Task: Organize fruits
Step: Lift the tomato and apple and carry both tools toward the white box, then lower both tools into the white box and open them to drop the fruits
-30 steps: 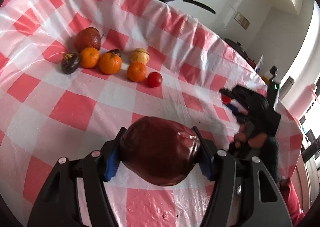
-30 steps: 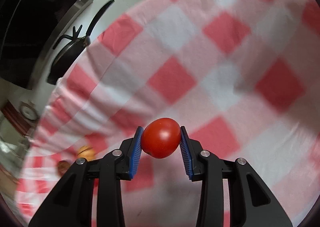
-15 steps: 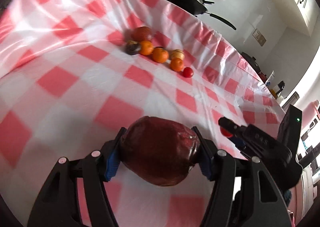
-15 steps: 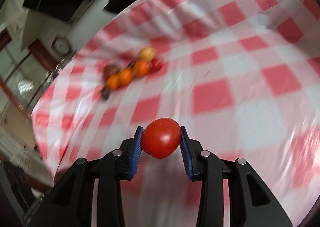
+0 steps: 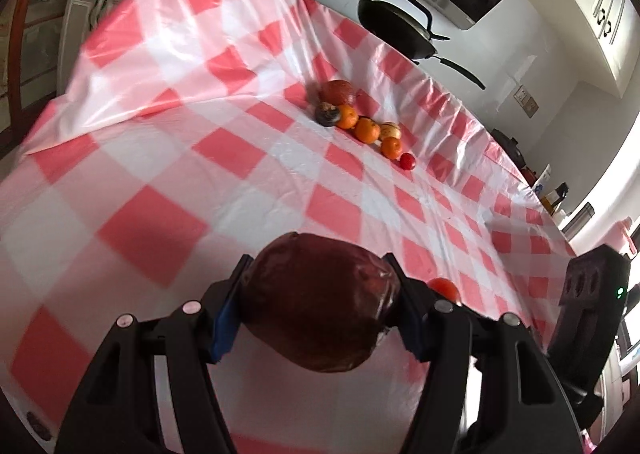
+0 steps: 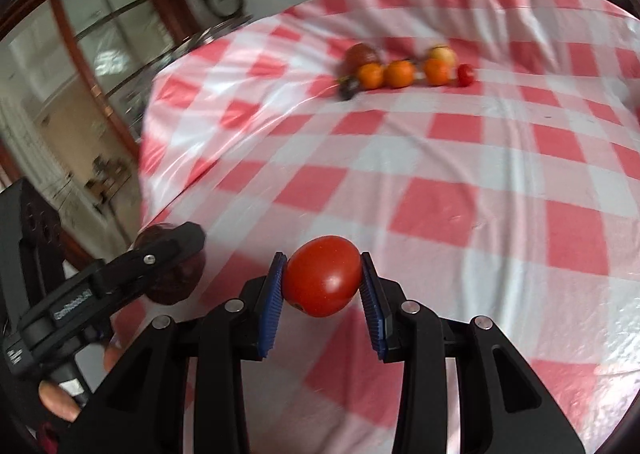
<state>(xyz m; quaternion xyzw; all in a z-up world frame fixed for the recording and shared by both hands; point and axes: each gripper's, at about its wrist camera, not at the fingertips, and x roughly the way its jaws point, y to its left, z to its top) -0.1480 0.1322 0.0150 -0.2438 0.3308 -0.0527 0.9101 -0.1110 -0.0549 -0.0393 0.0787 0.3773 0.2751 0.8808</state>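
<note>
My left gripper (image 5: 320, 304) is shut on a large dark red fruit (image 5: 320, 302), held above the red-and-white checked tablecloth (image 5: 224, 182). My right gripper (image 6: 322, 278) is shut on a red tomato (image 6: 322, 276); that tomato (image 5: 444, 288) peeks out to the right in the left wrist view. Far across the table lies a row of fruit: a dark red fruit (image 5: 338, 92), a dark mangosteen (image 5: 327, 114), three oranges (image 5: 367, 129), a pale fruit (image 5: 390, 130) and a small red tomato (image 5: 407, 161). The same row (image 6: 400, 72) shows in the right wrist view.
A black pan (image 5: 396, 30) sits on the counter beyond the table's far edge. The left gripper (image 6: 172, 254) with its fruit and a person's fingers (image 6: 60, 402) fill the lower left of the right wrist view. Bottles and jars (image 5: 556, 194) stand at the far right.
Both grippers have drawn back from the row of fruit, which now looks smaller and farther. The right gripper swung round so the row came into its view. Both grips are unchanged.
</note>
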